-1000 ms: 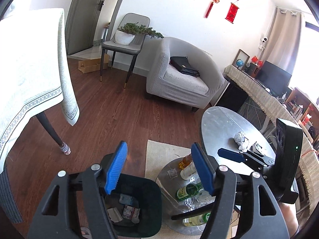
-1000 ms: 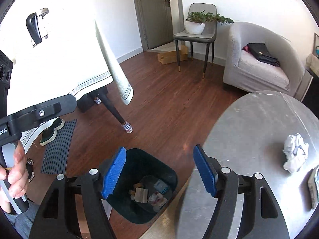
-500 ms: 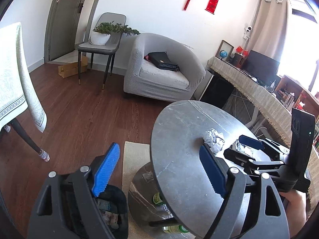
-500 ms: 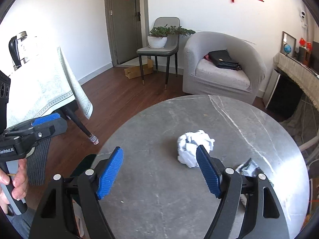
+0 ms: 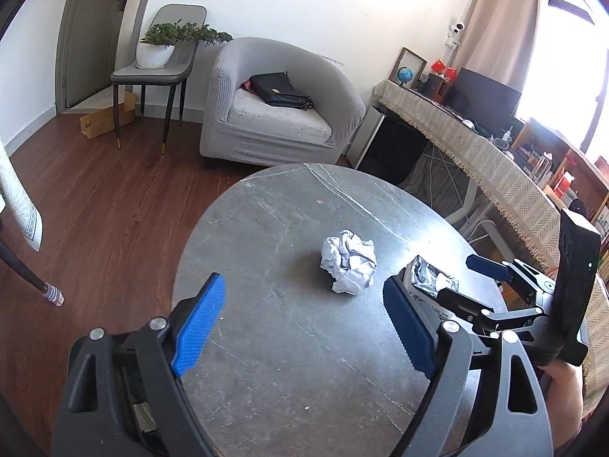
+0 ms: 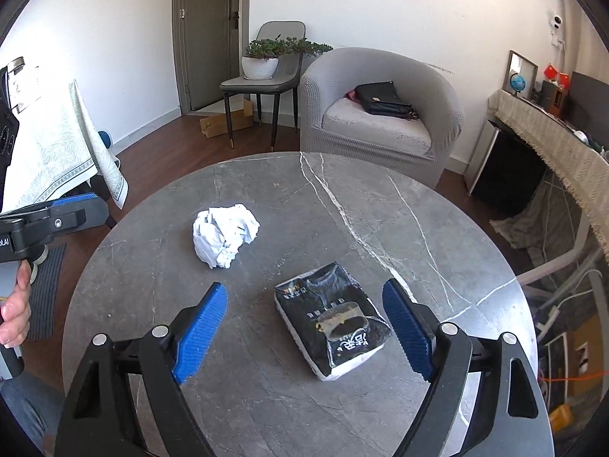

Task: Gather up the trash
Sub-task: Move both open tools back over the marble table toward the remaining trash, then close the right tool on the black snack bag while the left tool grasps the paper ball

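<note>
A crumpled white paper ball (image 5: 348, 262) (image 6: 224, 234) lies on the round grey marble table (image 5: 289, 342) (image 6: 399, 209). A torn black-and-white packet (image 6: 335, 327) (image 5: 428, 276) lies to its right. My left gripper (image 5: 304, 327) is open and empty, above the table just short of the paper ball. My right gripper (image 6: 304, 327) is open and empty, its fingers on either side of the packet without touching it. The right gripper also shows at the right in the left wrist view (image 5: 491, 278).
A grey armchair (image 5: 278, 106) with a black bag (image 5: 281, 89) stands behind the table. A chair with a potted plant (image 5: 160, 49) is at the back left. A cloth-covered table (image 6: 49, 144) is to the left, a draped desk (image 5: 475, 152) to the right.
Both grippers have swung up from over the dark bin on the floor to over the tabletop. The right gripper has closed in on the packet, the left toward the paper ball.
</note>
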`<action>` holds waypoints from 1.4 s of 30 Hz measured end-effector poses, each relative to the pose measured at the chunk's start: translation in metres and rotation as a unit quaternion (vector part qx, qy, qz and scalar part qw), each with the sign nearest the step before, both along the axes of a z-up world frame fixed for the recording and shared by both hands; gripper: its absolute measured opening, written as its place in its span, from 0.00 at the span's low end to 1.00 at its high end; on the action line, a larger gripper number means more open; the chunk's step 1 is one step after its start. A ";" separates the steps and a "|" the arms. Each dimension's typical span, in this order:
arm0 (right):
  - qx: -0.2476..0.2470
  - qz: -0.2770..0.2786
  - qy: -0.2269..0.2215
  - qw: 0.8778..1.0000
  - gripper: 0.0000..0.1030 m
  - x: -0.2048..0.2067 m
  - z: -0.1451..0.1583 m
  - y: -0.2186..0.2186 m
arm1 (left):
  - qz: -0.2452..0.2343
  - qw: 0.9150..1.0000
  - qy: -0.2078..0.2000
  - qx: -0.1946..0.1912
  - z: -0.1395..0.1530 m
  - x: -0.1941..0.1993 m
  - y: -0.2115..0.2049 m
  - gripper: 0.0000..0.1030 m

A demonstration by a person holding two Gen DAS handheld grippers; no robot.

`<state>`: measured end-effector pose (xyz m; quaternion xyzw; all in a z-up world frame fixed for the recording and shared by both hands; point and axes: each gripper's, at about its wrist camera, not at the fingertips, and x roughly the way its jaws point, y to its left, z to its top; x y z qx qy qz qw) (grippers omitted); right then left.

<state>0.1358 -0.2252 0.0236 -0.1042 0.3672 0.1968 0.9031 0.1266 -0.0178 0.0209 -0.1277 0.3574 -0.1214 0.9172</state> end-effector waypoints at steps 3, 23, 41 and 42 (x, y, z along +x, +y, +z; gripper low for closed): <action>0.013 0.007 0.005 1.000 0.82 0.004 -0.002 -0.011 | -0.025 1.000 0.003 0.019 -0.003 0.004 -0.017 0.84; 0.022 0.026 0.069 0.997 0.82 0.023 -0.030 -0.030 | -0.047 0.995 0.078 0.051 -0.030 0.072 -0.067 0.77; 0.010 0.038 0.086 0.996 0.57 0.025 -0.033 -0.010 | -0.047 0.997 0.047 0.042 -0.022 0.056 -0.060 0.48; 0.006 0.037 0.084 0.996 0.56 0.023 -0.033 -0.008 | -0.045 0.997 0.044 0.038 -0.020 0.051 -0.057 0.48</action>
